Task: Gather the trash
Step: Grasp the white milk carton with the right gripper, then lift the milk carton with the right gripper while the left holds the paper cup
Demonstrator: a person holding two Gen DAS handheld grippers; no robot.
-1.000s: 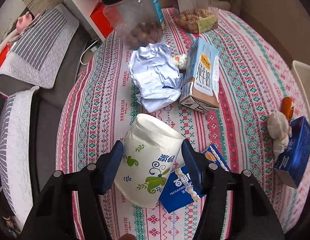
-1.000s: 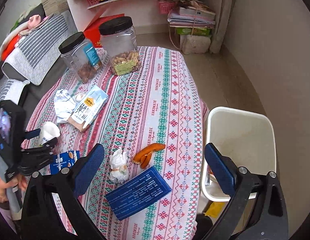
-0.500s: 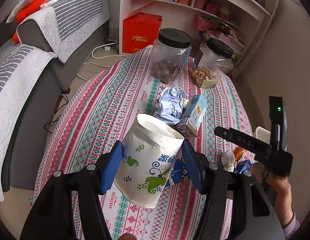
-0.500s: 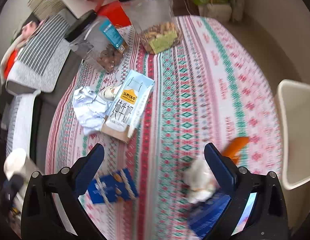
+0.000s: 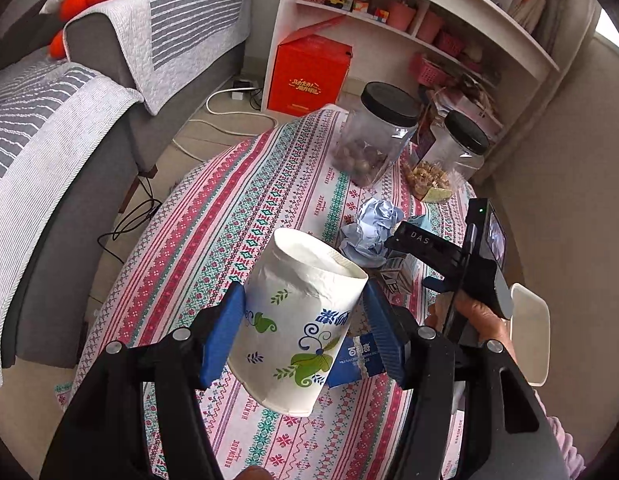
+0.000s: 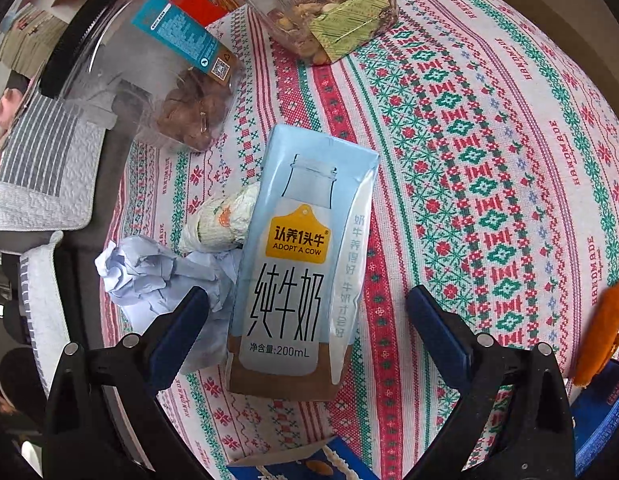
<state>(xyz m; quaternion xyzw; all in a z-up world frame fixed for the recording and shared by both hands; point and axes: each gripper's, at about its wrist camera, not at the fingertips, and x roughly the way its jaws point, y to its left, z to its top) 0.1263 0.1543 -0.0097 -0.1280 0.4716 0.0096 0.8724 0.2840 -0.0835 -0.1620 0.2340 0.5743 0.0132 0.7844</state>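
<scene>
Left wrist view: left gripper (image 5: 303, 330) fingers (image 5: 223, 334) grasp a paper cup (image 5: 299, 326), lifted above the tabletop (image 5: 229, 216). Right wrist view: right gripper (image 6: 307, 334) fingers (image 6: 177, 334), closing and not yet touching, straddle a milk carton (image 6: 299, 264) lying flat; crumpled paper (image 6: 149, 272) lies beside the left finger.

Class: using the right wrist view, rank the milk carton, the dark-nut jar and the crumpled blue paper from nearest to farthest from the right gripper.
From the right gripper, whose jaws are closing:
1. Milk carton, lying between the jaws, untouched.
2. Crumpled blue paper, just outside the left finger.
3. Dark-nut jar, far back on the left.
</scene>
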